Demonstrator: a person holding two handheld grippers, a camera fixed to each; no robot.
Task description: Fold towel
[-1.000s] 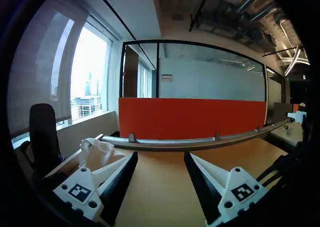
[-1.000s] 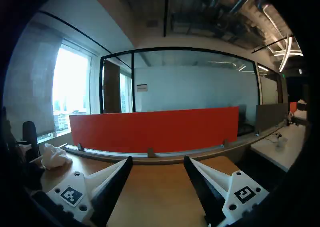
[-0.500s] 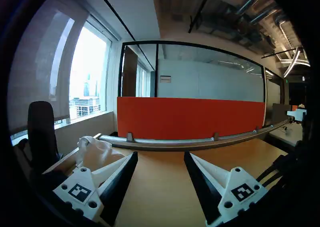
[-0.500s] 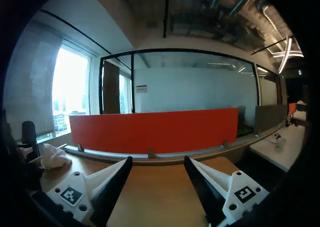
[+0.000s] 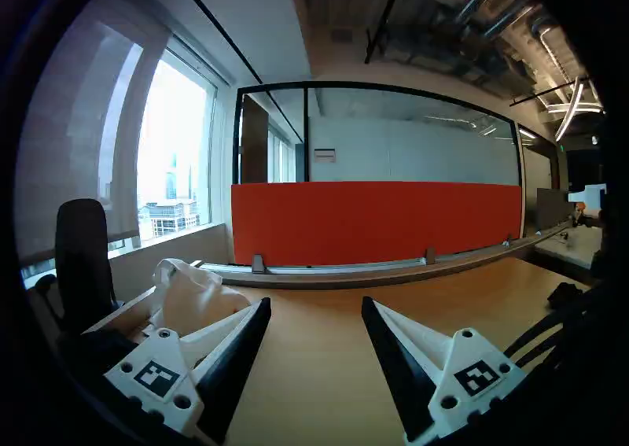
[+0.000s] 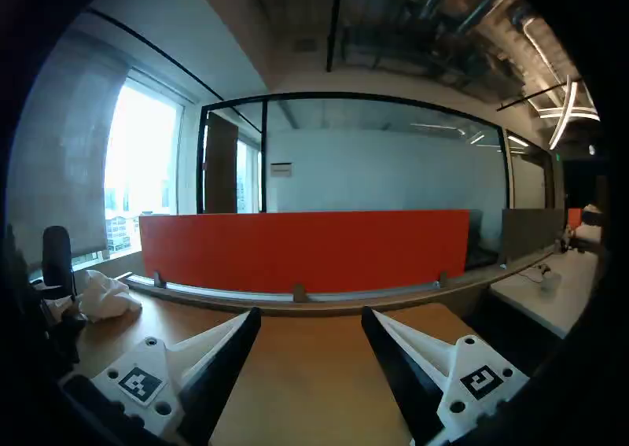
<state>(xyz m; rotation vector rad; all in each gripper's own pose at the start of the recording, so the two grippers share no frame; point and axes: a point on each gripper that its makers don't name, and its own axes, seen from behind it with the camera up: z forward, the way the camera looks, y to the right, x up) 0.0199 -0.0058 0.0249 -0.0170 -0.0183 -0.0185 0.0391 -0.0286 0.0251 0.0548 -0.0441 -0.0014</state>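
My left gripper (image 5: 314, 300) sits at the bottom of the left gripper view with its two fingers spread wide and nothing between them but the bare wooden desk (image 5: 314, 383). The towel (image 5: 189, 293), a pale crumpled heap, lies on the desk in the lower left of that view, just behind my left-hand finger and apart from it; whether the finger's outer edge touches the cloth I cannot tell. A black chair back (image 5: 79, 261) stands at the far left edge, under the bright window (image 5: 169, 171). An orange divider (image 5: 377, 222) runs across the middle of the frame along the desk's far edge, with a glass wall (image 5: 409, 143) above it.

My right gripper (image 6: 310, 311) is at the bottom of the right gripper view, its fingers also wide apart and holding nothing, with bare wood showing in the gap. Here the towel (image 6: 101, 295) is a small bunched lump at the left edge of the frame, well apart from these fingers. A white desk (image 6: 550, 285) lies at the right edge, and strip lights (image 6: 566, 112) hang in the upper right
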